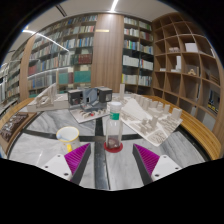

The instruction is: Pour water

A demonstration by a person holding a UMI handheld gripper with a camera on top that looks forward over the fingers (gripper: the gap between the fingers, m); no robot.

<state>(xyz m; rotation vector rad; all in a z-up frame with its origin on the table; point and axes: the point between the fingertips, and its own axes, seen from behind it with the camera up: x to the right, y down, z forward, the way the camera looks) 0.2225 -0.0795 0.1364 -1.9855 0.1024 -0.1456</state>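
Tool: the tool (111,158) hangs low over the counter, its fingers (76,158) spread apart with purple pads facing inward; nothing is clamped between them.
Bottle: a clear bottle (115,128) with a red base stands upright on the counter, just ahead of the fingertips and in line with the gap between them; it touches neither finger.
Cup: a pale, shallow cup (67,133) sits on the counter to the left of the bottle, just beyond the left finger and apart from both.
Counter: the counter (40,146) has a light, marbled top with a wooden rim curving round its far side.
Beyond the bottle: a dark boxy object (90,98) and a spread of white sheets (150,118) lie further back; what the small pieces on the sheets are cannot be told.
Room: tall bookshelves (60,50) line the back and both sides.
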